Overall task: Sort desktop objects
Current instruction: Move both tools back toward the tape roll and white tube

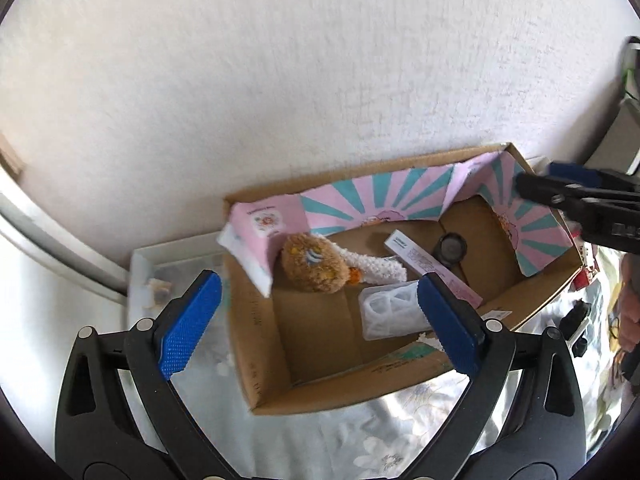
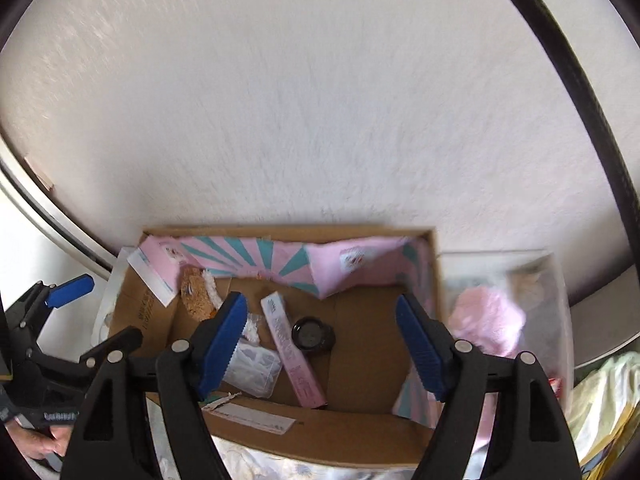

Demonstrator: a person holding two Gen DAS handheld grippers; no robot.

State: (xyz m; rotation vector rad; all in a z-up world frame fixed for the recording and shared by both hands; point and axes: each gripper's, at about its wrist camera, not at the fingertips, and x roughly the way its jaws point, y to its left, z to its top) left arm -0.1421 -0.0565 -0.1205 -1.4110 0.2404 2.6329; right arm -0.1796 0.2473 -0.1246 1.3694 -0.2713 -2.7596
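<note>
An open cardboard box (image 1: 260, 344) (image 2: 360, 436) with pink and teal lining stands against the wall. Inside lie a brown plush toy (image 1: 314, 264) (image 2: 194, 294), a long pink box (image 1: 432, 268) (image 2: 292, 354), a small black round jar (image 1: 451, 249) (image 2: 312, 336) and a clear plastic packet (image 1: 390, 312) (image 2: 254, 366). My left gripper (image 1: 318, 320) is open and empty above the box's near left side. My right gripper (image 2: 324, 344) is open and empty above the box's middle; it also shows in the left wrist view (image 1: 580, 196).
A clear plastic bin (image 2: 560, 280) with a pink fluffy item (image 2: 486, 320) stands right of the box. A white tray (image 1: 160, 264) sits left of it. A floral cloth (image 1: 360, 440) covers the table. Dark small items (image 1: 576, 316) lie at the right. The white wall is close behind.
</note>
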